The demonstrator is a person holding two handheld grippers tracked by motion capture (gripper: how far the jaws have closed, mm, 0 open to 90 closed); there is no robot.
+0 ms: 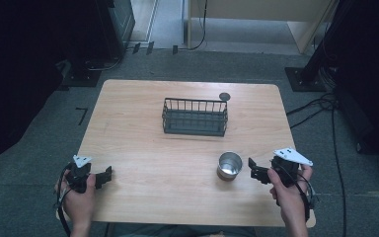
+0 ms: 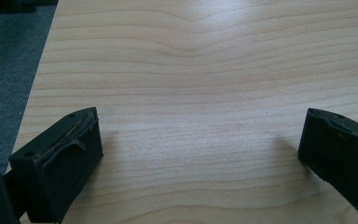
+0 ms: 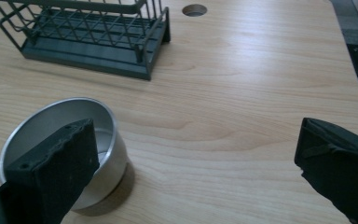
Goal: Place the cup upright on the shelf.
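Observation:
A shiny metal cup (image 1: pixel 229 165) stands upright on the wooden table (image 1: pixel 143 148), right of centre near the front. My right gripper (image 1: pixel 255 173) is open just to the cup's right, jaws pointing at it. In the right gripper view the cup (image 3: pixel 51 135) sits partly behind the left jaw, and bare wood lies between the jaws of that gripper (image 3: pixel 193 163). My left gripper (image 1: pixel 104 177) is open at the front left, over bare wood, and nothing lies between its wide-spread jaws in its own view (image 2: pixel 198 154). A dark wire basket (image 1: pixel 195 116) stands empty at the table's middle back.
A round cable hole (image 1: pixel 224 96) sits in the tabletop behind the basket's right end; it also appears as the hole (image 3: pixel 194 10) in the right gripper view. The basket (image 3: pixel 88 32) is beyond the cup. Cables and stand bases lie on the grey floor around the table.

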